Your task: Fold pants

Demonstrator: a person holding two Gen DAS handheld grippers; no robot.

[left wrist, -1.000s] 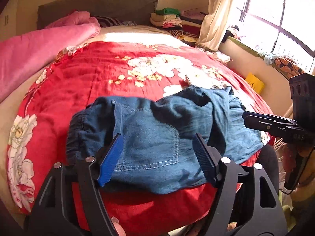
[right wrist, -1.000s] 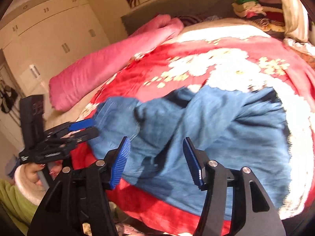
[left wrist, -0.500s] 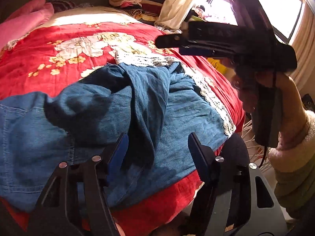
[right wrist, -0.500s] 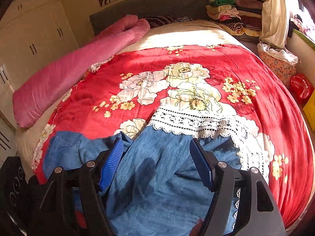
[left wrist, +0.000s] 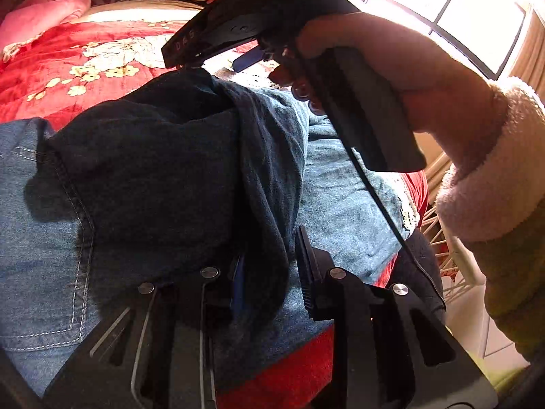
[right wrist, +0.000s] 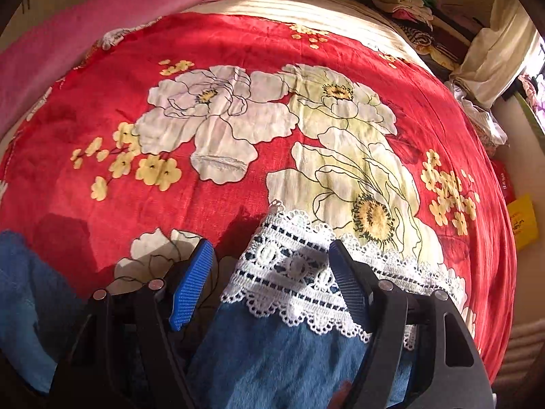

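Blue denim pants [left wrist: 163,184] lie crumpled on a red floral blanket [left wrist: 68,68]. A dark raised fold of the denim runs down between the fingers of my left gripper [left wrist: 272,272], whose jaws stand a little apart around it, not clamped. My right gripper [right wrist: 269,272] is open, astride the white lace hem [right wrist: 293,272] of one pant leg [right wrist: 279,358], with its left finger [right wrist: 190,286] off the hem over the blanket [right wrist: 238,51]. The right gripper's body and the hand holding it [left wrist: 374,78] fill the upper right of the left wrist view.
A pink quilt [right wrist: 85,20] lies along the bed's left side. Stacked folded clothes [right wrist: 408,3] sit at the far right corner. A yellow packet [right wrist: 523,221] lies beyond the bed's right edge. A bright window [left wrist: 460,6] is at the right.
My left gripper has narrowed around the raised denim fold and moved closer. My right gripper has moved forward and down over the lace hem, staying open.
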